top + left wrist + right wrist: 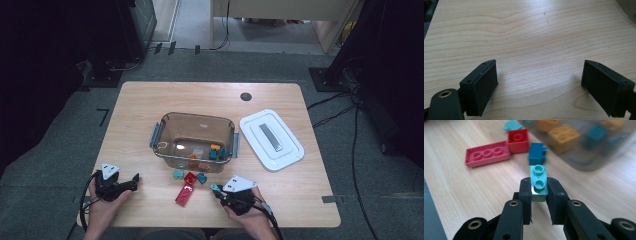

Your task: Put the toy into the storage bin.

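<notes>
From above I see my right gripper (218, 190) just near-side of the clear bin (162, 131), its brick hard to make out. The right gripper view shows jaws clamped on a teal brick (539, 183); bin contents blur. My left gripper (540, 85) gapes empty over bare worktop (529, 30).

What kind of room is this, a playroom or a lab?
Probably a lab or test room, not a playroom: a bare wooden table on grey carpet, loose cables across the floor, and dark equipment stands around it.
</notes>
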`<state>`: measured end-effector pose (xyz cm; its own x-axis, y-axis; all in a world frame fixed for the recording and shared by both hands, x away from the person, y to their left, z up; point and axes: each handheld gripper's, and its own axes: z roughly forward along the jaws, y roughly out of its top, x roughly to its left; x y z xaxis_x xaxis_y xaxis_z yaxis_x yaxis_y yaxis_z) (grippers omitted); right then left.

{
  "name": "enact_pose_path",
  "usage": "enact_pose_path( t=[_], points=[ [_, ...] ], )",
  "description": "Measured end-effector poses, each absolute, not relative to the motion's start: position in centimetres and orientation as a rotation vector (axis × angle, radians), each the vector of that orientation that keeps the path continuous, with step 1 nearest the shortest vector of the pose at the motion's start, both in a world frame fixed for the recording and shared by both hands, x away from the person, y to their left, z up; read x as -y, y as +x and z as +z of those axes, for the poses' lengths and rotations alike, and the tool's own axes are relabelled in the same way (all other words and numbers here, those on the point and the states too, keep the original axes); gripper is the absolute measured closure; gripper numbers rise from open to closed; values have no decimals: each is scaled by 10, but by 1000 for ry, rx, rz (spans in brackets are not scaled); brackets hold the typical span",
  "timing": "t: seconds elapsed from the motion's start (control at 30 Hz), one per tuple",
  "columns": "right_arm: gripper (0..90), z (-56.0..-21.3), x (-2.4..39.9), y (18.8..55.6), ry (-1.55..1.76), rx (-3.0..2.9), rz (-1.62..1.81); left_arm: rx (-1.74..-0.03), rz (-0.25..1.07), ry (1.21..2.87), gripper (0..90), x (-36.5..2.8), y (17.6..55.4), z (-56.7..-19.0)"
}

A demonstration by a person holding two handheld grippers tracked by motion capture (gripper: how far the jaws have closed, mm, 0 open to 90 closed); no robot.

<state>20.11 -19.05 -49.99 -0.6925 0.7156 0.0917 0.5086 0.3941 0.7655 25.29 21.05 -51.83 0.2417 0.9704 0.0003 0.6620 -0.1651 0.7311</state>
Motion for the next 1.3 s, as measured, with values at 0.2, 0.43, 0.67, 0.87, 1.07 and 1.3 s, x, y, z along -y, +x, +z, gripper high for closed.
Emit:
enact_pose_path(
  t=[0.2, 0.43, 0.67, 0.87, 1.07, 1.3],
  points=[
    [764, -486, 217, 205, 1141, -2344, 1194, -1489, 647, 1904, 134, -210, 253, -518],
    [764, -471, 244, 211, 1208, -2296, 1211, -1489, 648, 1904, 134, -210, 253, -518],
    [764, -456, 259, 217, 1255, -2269, 1190, -1489, 647, 1904, 134, -210, 253, -518],
    [765, -442, 266, 224, 1263, -2271, 1171, -1489, 648, 1904, 134, -210, 253, -518],
    [765, -427, 269, 233, 1258, -2293, 1152, -1489, 648, 1904, 134, -210, 253, -518],
    [764, -410, 268, 243, 1244, -2295, 1135, -1489, 648, 1904, 134, -210, 253, -518]
  ],
)
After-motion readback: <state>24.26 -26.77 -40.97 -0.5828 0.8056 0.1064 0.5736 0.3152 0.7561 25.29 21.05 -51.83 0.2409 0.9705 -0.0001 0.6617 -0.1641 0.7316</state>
